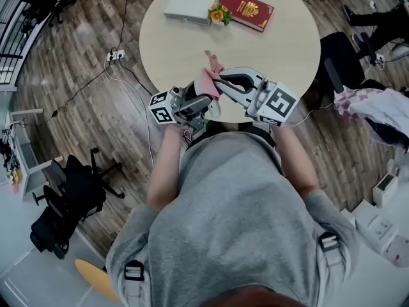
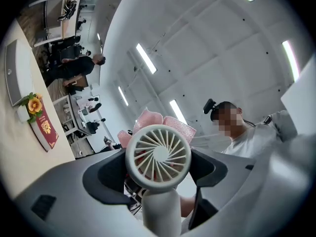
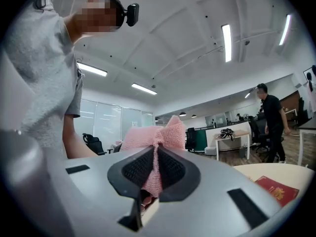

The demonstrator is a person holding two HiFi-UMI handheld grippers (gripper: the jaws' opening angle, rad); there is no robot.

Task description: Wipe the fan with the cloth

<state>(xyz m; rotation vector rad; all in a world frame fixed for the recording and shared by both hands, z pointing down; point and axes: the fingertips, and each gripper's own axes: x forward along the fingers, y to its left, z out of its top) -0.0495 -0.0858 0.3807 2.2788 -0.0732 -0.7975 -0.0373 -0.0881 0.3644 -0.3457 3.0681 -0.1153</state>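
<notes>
In the left gripper view a small white hand fan (image 2: 158, 154) with a round grille stands upright between the jaws, and my left gripper (image 2: 159, 169) is shut on it. Just behind the grille bunches the pink cloth (image 2: 165, 122). My right gripper (image 3: 155, 169) is shut on that pink cloth (image 3: 150, 137), which sticks up past the black pads. In the head view both grippers meet over the near edge of the round table (image 1: 287, 43): the left gripper (image 1: 203, 105) points right, the right gripper (image 1: 222, 85) points left, and the cloth (image 1: 211, 75) lies between them. The fan is hidden there.
At the table's far side lie a white box (image 1: 186, 9), a small flower (image 1: 219, 13) and a red book (image 1: 246, 9). Cables (image 1: 115, 59) run over the wooden floor at the left, near a black office chair (image 1: 70, 197). A person in black (image 3: 270, 120) stands far off.
</notes>
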